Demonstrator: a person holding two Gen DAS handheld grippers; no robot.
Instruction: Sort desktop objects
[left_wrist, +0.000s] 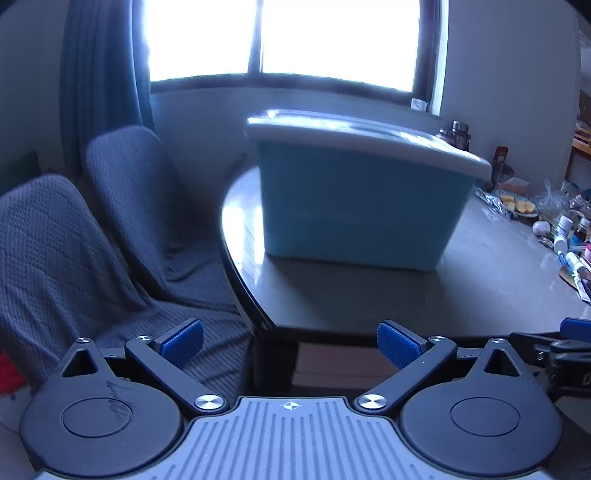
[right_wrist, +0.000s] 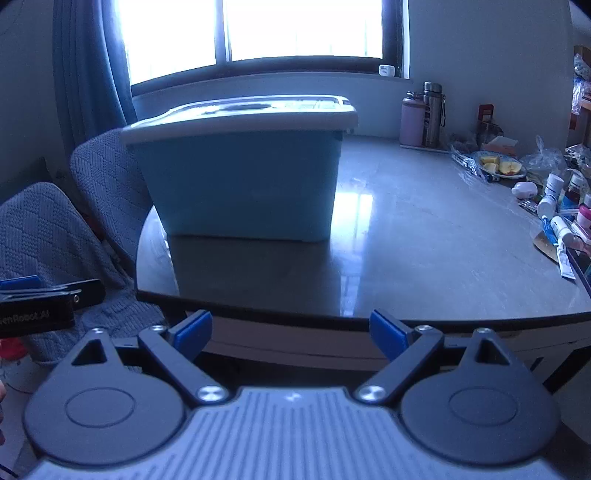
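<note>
Hovering wide apart and empty, left tongs (left_wrist: 291, 345) and right tongs (right_wrist: 291, 334) face the lidded light-blue plastic bin (right_wrist: 240, 177) ahead on the grey worktop (right_wrist: 424, 258); lift its lid evenly first.

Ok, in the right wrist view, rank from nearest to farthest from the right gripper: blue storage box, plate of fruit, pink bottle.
From the right gripper:
1. Blue storage box, ahead, slightly left.
2. Plate of fruit, far right.
3. Pink bottle, back of table by the wall.
</note>
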